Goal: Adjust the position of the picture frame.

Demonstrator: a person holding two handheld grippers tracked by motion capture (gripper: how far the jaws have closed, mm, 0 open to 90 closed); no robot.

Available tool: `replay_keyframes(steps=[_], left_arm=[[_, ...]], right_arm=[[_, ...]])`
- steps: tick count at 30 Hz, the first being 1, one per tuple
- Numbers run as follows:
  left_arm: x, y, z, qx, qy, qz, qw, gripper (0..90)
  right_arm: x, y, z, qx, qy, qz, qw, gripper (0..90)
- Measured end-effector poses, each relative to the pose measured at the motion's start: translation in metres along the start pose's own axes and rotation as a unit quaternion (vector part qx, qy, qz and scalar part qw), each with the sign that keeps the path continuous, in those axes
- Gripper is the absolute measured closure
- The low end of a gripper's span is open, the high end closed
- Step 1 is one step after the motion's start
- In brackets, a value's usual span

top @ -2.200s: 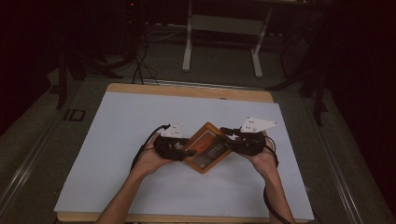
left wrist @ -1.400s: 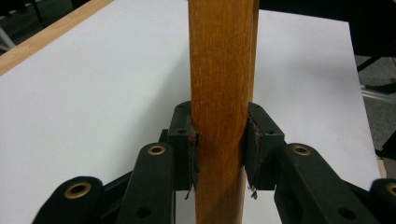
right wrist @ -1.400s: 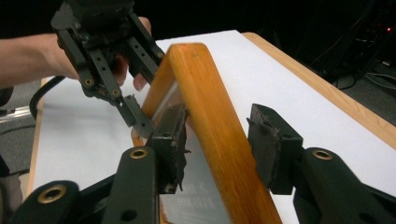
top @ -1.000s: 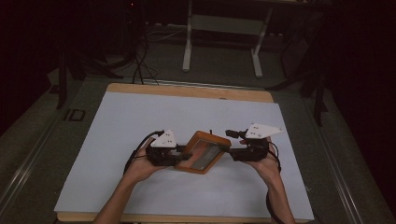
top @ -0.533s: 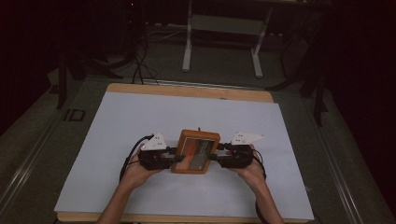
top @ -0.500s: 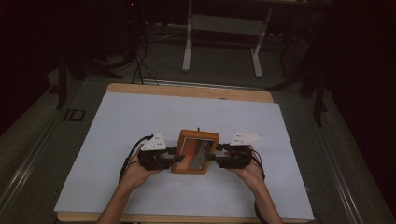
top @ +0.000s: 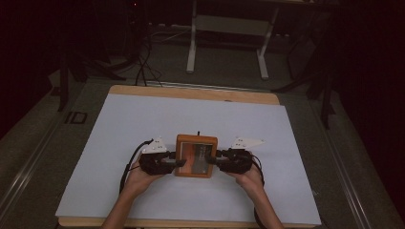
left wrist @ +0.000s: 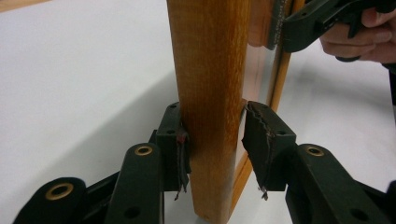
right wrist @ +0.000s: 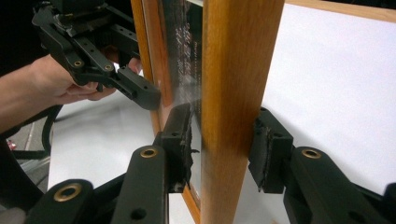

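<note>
Lying flat, wooden frame (top: 196, 155): long axis pointing away across table (top: 119, 124).

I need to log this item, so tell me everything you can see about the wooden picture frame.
The wooden picture frame is rectangular, with an orange-brown wood border around a dark glossy panel bearing faint, unreadable writing. It sits near the middle of the white-covered table. The left gripper and right gripper straddle its opposite side rails; in the left gripper view one of the fingers touches the rail while the other stands slightly off it.
</note>
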State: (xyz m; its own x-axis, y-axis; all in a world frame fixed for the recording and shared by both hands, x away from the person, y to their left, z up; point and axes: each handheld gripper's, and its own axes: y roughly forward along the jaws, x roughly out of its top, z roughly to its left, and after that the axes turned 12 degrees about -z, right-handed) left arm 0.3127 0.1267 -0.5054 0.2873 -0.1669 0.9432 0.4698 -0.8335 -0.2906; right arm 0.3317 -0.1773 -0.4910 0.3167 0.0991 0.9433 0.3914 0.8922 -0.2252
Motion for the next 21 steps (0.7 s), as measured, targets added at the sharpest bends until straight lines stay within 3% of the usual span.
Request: replay_keyframes(steps=[6, 9, 14, 19, 21], left_arm=[[-0.003, 0.005, 0.005, -0.015, -0.056, -0.006, 0.9983, 60.0], [-0.003, 0.008, 0.005, -0.016, -0.073, -0.005, 0.9972, 60.1], [-0.005, 0.011, 0.008, -0.021, -0.114, -0.004, 0.9932, 60.0], [-0.006, 0.013, 0.007, -0.014, -0.126, -0.003, 0.9919, 59.8], [-0.006, 0.016, 0.007, 0.001, -0.133, -0.003, 0.9911, 59.3]], right_arm=[[-0.001, -0.003, -0.004, -0.004, 0.034, 0.004, 0.9994, 63.8], [-0.002, -0.005, -0.008, -0.005, 0.055, 0.006, 0.9984, 63.8], [-0.002, -0.006, -0.011, -0.011, 0.084, 0.012, 0.9963, 63.7], [-0.001, -0.004, -0.012, -0.025, 0.098, 0.019, 0.9947, 62.2], [-0.003, -0.002, -0.014, -0.038, 0.107, 0.018, 0.9934, 60.6]])
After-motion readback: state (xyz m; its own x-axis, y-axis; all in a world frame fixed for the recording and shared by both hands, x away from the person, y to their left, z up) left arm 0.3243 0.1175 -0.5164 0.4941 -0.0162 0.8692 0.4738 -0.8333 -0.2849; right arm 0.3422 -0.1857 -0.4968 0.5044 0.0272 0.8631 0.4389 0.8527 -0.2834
